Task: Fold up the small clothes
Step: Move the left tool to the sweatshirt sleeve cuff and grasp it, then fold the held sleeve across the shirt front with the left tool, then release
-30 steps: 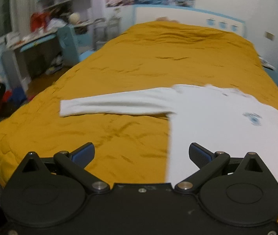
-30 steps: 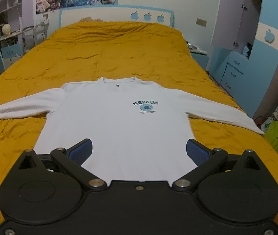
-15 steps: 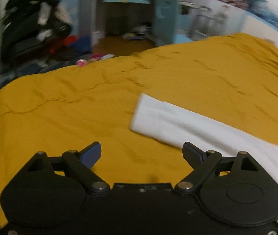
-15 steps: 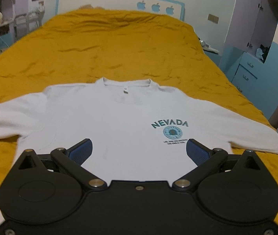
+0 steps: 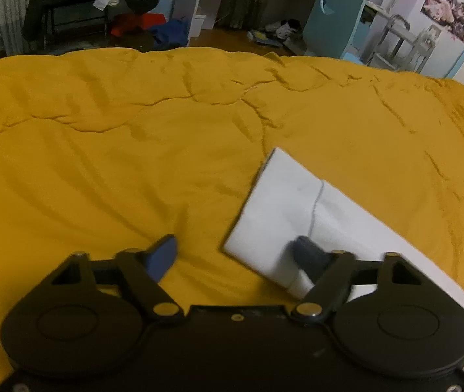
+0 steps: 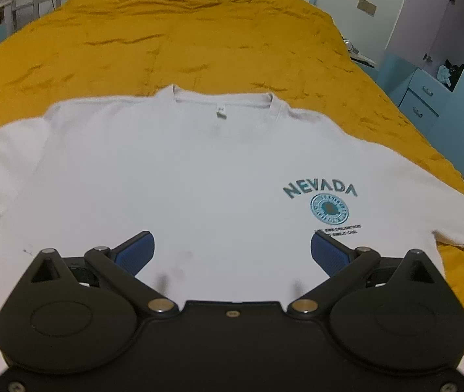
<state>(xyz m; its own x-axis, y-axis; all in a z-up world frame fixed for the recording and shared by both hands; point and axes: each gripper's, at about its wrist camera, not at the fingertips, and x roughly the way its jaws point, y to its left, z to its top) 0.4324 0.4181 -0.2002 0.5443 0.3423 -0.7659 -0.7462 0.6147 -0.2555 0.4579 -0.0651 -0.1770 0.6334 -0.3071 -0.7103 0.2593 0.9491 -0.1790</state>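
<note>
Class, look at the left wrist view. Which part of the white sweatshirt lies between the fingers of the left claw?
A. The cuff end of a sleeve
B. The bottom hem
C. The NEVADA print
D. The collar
A. The left claw, its jaws closing, straddles the sleeve cuff of the white sweatshirt on the yellow bedspread; collar and print show only in the right wrist view.

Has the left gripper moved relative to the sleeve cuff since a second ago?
Yes. The left gripper has swung toward the sleeve cuff; its closing jaws now straddle the cuff's corner on the yellow bedspread.
</note>
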